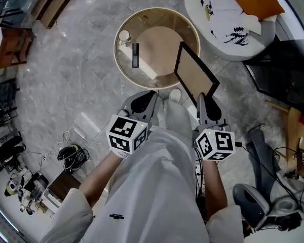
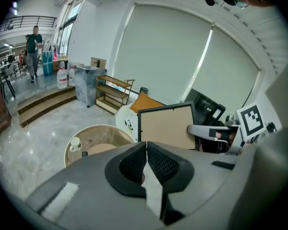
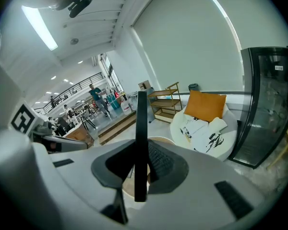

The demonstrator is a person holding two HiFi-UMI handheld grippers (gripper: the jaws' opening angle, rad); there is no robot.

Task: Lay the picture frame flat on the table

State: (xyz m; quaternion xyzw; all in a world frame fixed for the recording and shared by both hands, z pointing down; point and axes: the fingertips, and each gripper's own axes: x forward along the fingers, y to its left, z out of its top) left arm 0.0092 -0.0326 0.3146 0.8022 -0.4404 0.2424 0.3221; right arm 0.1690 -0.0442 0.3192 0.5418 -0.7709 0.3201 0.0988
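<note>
The picture frame (image 1: 195, 75), black-edged with a brown backing, hangs tilted in the air over the near right rim of the round glass-topped table (image 1: 122, 67). My right gripper (image 1: 203, 99) is shut on its lower edge. In the right gripper view the frame (image 3: 141, 128) stands edge-on between the pads. My left gripper (image 1: 144, 98) is shut and empty, held left of the frame and clear of it. From the left gripper view, the frame's brown back (image 2: 167, 127) faces my shut left gripper (image 2: 147, 150), with the right gripper (image 2: 216, 131) at the frame's right side.
A small white jar (image 1: 124, 35) and a thin black bar (image 1: 136, 54) lie on the table's left part. A white round armchair (image 1: 228, 29) with an orange cushion stands at the back right, a black cabinet (image 1: 289, 75) to the right. Cables (image 1: 71, 156) lie on the floor at the left.
</note>
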